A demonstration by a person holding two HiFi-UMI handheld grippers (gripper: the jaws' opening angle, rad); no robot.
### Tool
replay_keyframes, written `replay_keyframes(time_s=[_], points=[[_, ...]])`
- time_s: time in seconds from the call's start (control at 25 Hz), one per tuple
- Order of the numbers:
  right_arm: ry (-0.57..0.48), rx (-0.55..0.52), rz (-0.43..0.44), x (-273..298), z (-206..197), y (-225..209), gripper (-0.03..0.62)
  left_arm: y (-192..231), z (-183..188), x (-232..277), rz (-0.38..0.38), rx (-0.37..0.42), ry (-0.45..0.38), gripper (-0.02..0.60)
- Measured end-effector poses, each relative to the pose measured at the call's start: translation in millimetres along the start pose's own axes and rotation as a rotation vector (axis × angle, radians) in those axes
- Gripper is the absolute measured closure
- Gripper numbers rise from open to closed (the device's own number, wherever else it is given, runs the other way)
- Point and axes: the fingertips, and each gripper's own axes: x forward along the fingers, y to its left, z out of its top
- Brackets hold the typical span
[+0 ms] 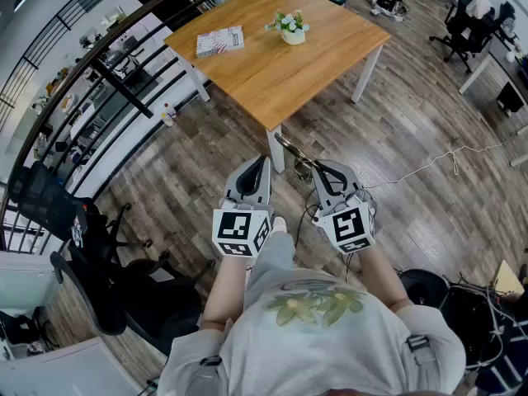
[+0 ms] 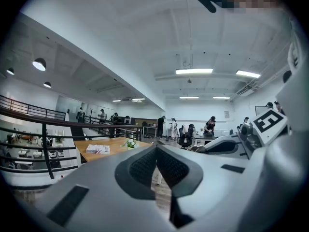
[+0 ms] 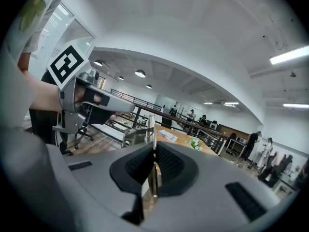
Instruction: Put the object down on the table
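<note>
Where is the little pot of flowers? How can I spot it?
Find the wooden table in front of the person. The flower pot stands on it. Unlike the flat striped book to its left, it is round and white, with green leaves.

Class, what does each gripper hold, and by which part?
Right gripper clamps a metal tool by its thin shank; left gripper holds nothing.
</note>
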Motion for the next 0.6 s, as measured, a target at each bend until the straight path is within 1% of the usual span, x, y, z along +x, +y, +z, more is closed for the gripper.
replay_keyframes(time_s=[0.16,0.32,0.4,0.6], points=[[-0.038,-0.005,-0.005,49.6,27.6,-12.8,0.583,41.7,13.6,31.5,-0.015,0.009,-0.002,0.567],[-0.037,-0.005,-0.023,96.5,39.6,-24.3,0.583,81.4,22.3,56.0,-0.03,0.023,-0.012,0.568],[-0.031,-0.01,-0.032,118.2,43.3,-27.6,0.583,101.1,21.7,64.9,-0.045,0.012,-0.015,0.568],[-0.028,-0.013,-0.057,158.1,53.2,-39.6,0.583,144.2,22.7,94.0,-0.053,-0.023,-0.018,0.568]])
